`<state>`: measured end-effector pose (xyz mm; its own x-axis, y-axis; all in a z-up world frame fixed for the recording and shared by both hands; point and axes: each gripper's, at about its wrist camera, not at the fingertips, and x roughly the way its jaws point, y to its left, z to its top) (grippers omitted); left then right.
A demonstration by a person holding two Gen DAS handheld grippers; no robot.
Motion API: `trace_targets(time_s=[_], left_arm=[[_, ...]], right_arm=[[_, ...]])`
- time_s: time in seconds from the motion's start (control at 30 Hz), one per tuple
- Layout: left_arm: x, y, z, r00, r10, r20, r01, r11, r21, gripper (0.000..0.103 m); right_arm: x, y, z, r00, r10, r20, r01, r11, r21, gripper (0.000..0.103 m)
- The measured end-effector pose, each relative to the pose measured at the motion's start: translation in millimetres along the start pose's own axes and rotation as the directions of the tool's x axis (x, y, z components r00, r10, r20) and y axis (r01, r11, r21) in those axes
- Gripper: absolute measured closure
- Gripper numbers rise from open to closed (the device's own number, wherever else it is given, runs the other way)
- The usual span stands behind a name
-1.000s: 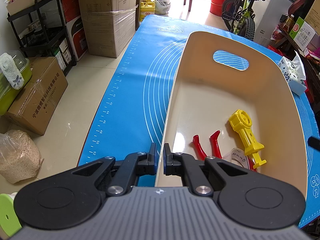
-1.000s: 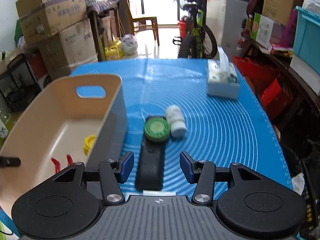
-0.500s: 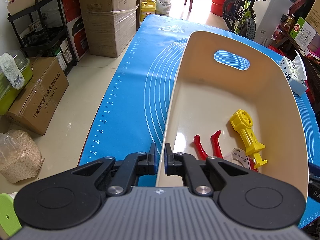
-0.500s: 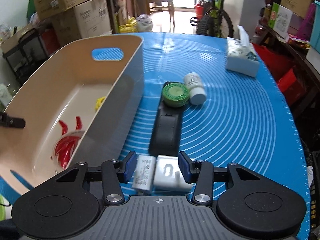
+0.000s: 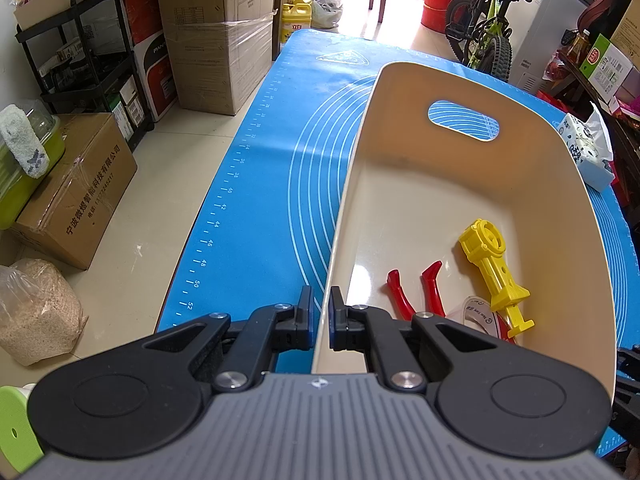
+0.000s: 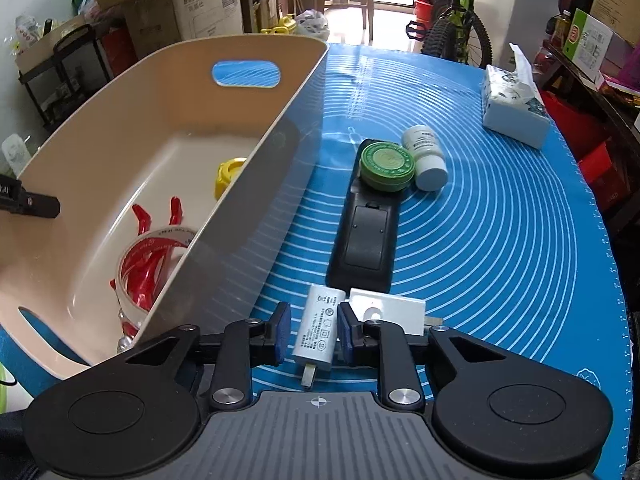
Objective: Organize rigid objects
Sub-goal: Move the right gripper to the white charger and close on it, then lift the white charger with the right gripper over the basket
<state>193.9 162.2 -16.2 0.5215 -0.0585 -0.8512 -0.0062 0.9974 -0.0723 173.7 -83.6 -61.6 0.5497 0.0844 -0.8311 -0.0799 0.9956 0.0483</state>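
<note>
Down at the near rim of the cream basket (image 5: 472,184), seen from the left wrist: left gripper (image 5: 319,314) pinched narrow on the thin side wall, one finger outside and one inside. Best to keep that pinch firm so the basket cannot slide. Inside already: red-handled pliers (image 5: 416,292), a yellow plastic tool (image 5: 494,268), a clear tape roll (image 5: 478,314). Long axis of the yellow tool running away from the camera, round head at the far end.

Over on the blue mat (image 6: 520,220), seen from the right wrist: right gripper (image 6: 312,332) set around the white charger plug (image 6: 318,328), right pad touching it, left pad just beside it. Cannot tell if squeezed tight yet. Long axis of the charger running along the fingers, tilted a little, metal prongs pointing back at the camera. Good to squeeze on the flat sides, lift straight up, and leave the white adapter (image 6: 390,308) touching it alone. Then over the wall and down softly. Waiting on the mat: black remote (image 6: 364,240), green tin (image 6: 386,164), white bottle (image 6: 426,158).
</note>
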Motion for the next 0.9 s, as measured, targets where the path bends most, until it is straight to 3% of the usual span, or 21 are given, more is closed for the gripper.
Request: trace_targets(time_s=[0.27,0.9], left_arm=[[-0.1,-0.3,-0.3,1.0,-0.001,0.0,0.001,1.0,-0.001,0.093],[0.0,-0.6,-0.2,1.0,-0.001,-0.001,0.001,1.0,-0.001,0.092]], right_arm=[[4.6,4.2,-2.8,1.0,-0.021,0.001,0.022,0.999,-0.035,0.069],[-5.9,7.5,-1.7,0.997,-0.043,0.06,0.048,0.996,-0.072,0.073]])
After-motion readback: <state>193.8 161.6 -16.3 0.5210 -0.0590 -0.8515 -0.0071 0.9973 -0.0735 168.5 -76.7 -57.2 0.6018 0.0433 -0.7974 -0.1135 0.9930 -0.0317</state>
